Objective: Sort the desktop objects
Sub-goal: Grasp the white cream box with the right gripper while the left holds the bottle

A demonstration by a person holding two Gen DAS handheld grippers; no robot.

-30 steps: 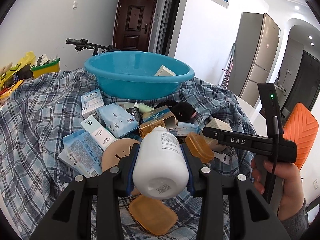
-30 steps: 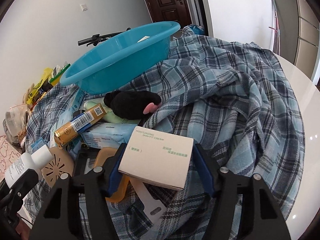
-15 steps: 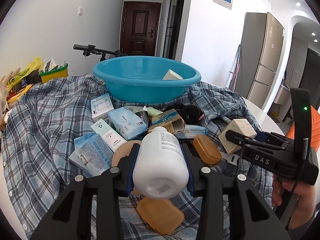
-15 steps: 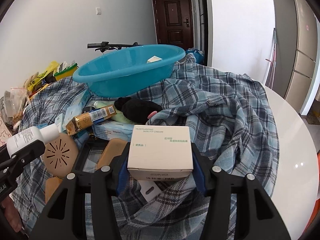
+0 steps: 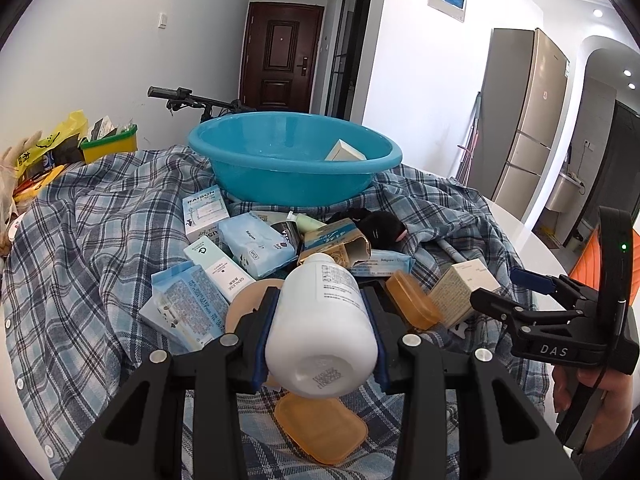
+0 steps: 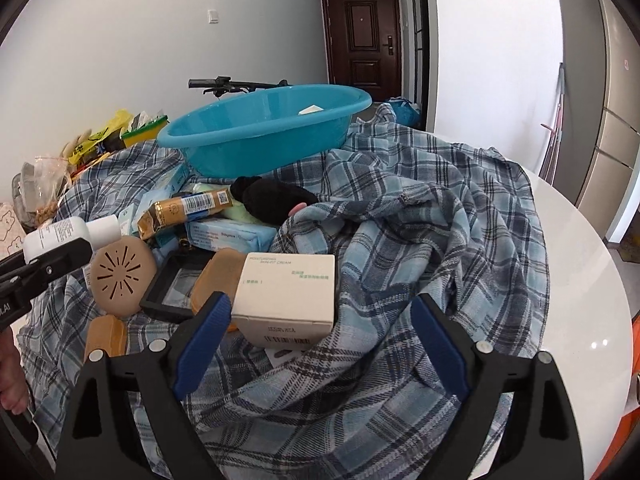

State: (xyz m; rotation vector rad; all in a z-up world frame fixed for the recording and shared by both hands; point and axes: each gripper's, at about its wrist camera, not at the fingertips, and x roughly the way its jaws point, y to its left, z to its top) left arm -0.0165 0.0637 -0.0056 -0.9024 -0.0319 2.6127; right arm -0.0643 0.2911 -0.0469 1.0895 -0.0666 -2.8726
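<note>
Holding the white bottle [image 5: 322, 322] base-first toward the camera, my left gripper [image 5: 320, 336] has both blue-padded fingers pressed against the bottle's sides, above the clutter on the plaid cloth [image 5: 80, 248]. My right gripper [image 6: 320, 344] has its fingers spread wide; the cream box [image 6: 286, 300] sits between them, nearer the left finger, and I cannot tell whether that pad touches it. The box rests on the cloth folds, with an amber soap case [image 6: 216, 276] just beside it on the left. I see the blue basin [image 5: 294, 160] at the far side of the pile, with a small white box [image 5: 345, 151] lying inside it near the right wall. Between basin and grippers lie blue tissue packs [image 5: 256, 242], a gold tube [image 6: 186, 210], a black plush item [image 6: 274, 198] and a tan perforated disc [image 6: 122, 276].
</note>
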